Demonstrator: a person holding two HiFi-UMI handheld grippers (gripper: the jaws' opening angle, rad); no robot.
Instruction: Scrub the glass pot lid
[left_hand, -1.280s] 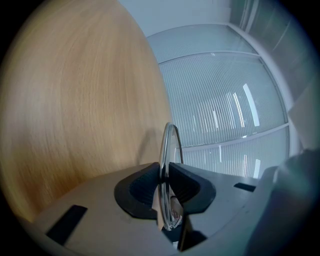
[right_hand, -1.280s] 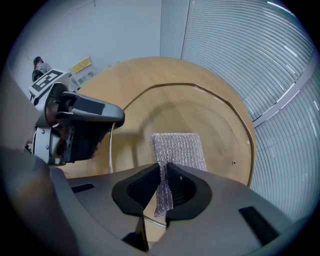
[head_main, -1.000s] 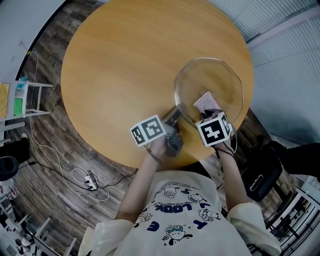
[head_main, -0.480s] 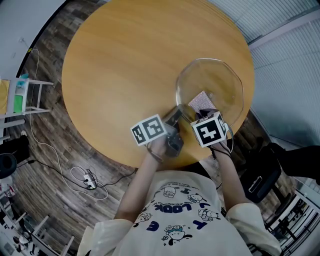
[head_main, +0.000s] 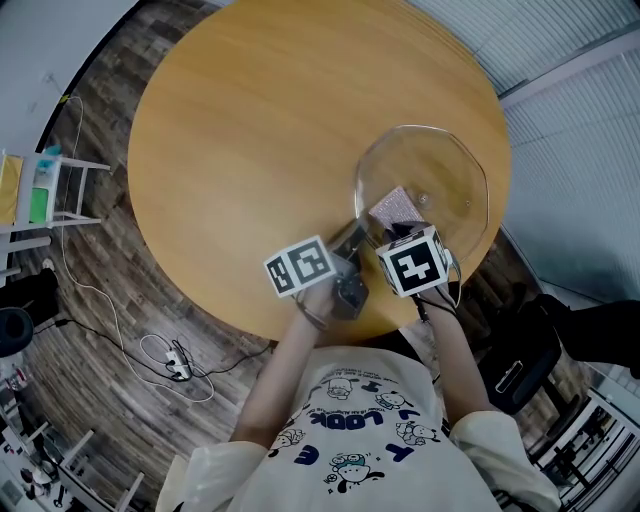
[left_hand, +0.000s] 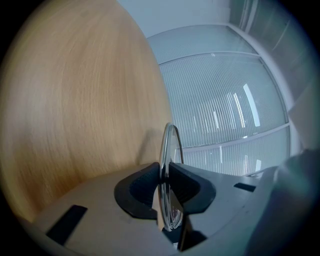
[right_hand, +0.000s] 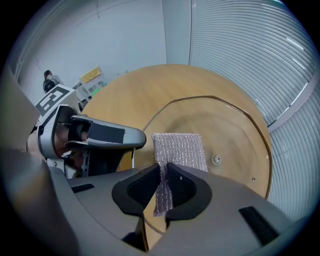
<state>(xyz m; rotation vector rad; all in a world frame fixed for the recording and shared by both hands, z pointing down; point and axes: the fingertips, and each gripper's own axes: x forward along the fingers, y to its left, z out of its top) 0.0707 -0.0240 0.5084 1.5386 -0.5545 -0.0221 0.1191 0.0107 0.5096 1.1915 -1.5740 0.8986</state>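
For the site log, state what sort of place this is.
Likely an office or lab room, not a kitchen: a round light-wood table, ribbed white window blinds, and a dark wood-plank floor with loose white cables.

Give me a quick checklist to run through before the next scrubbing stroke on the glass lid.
1. Left gripper clamped on the rim of the clear glass pot lid: ok.
2. Right gripper pinching the grey mesh scrubbing cloth: ok.
3. Cloth lying against the glass: ok.
4. Lid resting on the round wooden table: cannot tell.
5. Dirt left on the glass: cannot tell.
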